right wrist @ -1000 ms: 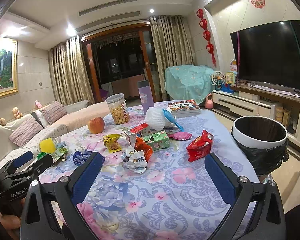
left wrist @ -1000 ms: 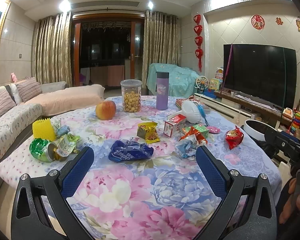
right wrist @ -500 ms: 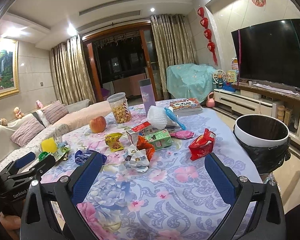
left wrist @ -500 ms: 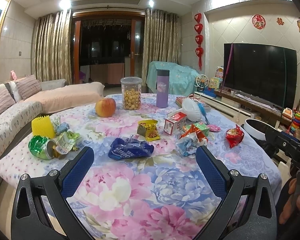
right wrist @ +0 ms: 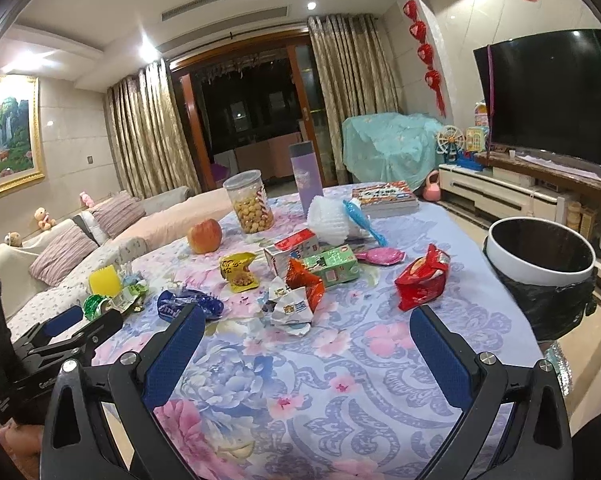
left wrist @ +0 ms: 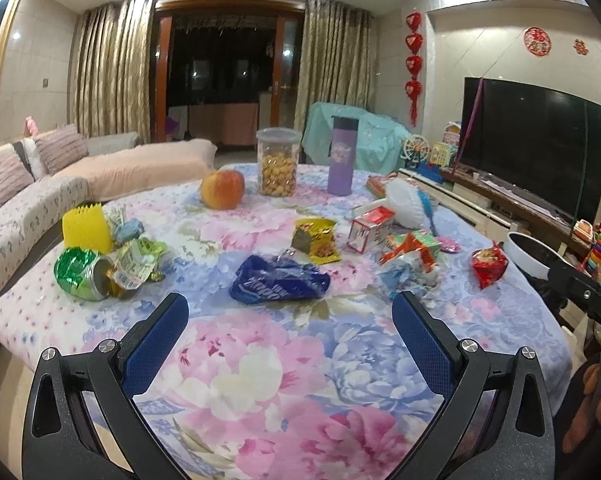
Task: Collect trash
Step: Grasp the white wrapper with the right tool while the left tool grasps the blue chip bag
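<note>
Your left hand-held gripper (left wrist: 290, 312) hovers over the near edge of the table (left wrist: 260, 380), fingers spread wide and empty, just short of the blue wrapper (left wrist: 278, 284). Your right hand-held gripper (right wrist: 306, 326) is likewise spread and empty, near the crumpled white wrapper (right wrist: 290, 306). The red bag (right wrist: 422, 278) lies toward the bin (right wrist: 540, 276), which stands beside the table's right edge.

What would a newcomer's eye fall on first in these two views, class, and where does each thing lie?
First the litter across the middle of the floral tablecloth: a blue snack bag nearest the open left gripper, a yellow one behind it. A red wrapper lies toward the table's right edge, beside the black-lined bin. The right gripper hangs open before a crumpled white wrapper.
</note>
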### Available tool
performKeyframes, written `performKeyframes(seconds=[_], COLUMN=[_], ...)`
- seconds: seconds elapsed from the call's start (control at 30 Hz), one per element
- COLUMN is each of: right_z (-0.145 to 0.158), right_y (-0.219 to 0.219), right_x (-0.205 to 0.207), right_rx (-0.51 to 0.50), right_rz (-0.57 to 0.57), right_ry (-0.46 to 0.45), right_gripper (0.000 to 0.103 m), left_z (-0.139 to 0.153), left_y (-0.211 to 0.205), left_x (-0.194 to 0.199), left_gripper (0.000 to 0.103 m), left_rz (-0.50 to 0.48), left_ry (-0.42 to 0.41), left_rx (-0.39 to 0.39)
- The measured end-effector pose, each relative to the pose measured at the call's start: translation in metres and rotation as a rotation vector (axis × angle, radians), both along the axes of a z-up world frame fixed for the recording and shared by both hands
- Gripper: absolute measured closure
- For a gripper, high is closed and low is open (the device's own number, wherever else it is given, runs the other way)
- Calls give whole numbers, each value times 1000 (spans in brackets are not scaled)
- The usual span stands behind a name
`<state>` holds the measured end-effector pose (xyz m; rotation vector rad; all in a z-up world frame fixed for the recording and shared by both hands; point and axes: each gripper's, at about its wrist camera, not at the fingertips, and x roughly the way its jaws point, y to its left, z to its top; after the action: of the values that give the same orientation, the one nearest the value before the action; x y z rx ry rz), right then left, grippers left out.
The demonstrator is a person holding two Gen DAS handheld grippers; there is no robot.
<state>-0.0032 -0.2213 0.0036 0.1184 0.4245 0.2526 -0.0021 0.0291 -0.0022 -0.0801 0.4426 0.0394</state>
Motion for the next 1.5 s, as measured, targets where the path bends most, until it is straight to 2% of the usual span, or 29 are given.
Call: performKeyframes(seconds=[0.3, 0.57, 0.67, 0.77, 0.93, 1.0, 1.07, 1.13, 1.2, 1.23, 1.27, 1.33, 1.5], right_z=[-12, -24, -31, -40, -56, -60, -64, -67, -71, -72, -74, -74, -65], right_y=[7, 27, 35, 39, 38, 38, 38, 38, 37, 36, 34, 31, 22], right_x=[26, 58, 71, 84, 105, 113, 119, 122, 125, 125, 125, 122, 111], right_rx=[45, 33, 28, 19, 13, 16, 21, 6, 5, 9, 18, 26, 43], right_rz=[43, 78, 87, 87, 66, 63, 66, 64, 69, 73, 80, 86, 98], right_ry=[84, 161, 193, 224, 280, 303, 323, 335, 351, 358, 364, 359, 333], right_gripper=[0, 0, 1, 1, 4, 11, 21, 34, 58, 63, 68, 72, 83], left_z=[-21, -37, -37, -39, -47, -50, -52, -55, -56, -55, -54, -54, -48], left_y=[19, 41, 48, 46, 41, 38, 32, 26, 24, 25, 27, 29, 21], left_x=[39, 98, 115, 130, 153, 156, 157, 160, 158, 156, 154, 152, 136], left_gripper=[0, 0, 0, 0, 0, 0, 7, 33, 46, 53, 54, 61, 66], left_rz=[10, -107, -148, -172, -217, -240, -267, -288, -295, -300, -298, -291, -295], left_ry=[111, 225, 232, 241, 289, 294, 297, 321, 321, 314, 314, 314, 300], left_rx=[19, 64, 70, 108, 121, 124, 146, 168, 171, 163, 145, 115, 53])
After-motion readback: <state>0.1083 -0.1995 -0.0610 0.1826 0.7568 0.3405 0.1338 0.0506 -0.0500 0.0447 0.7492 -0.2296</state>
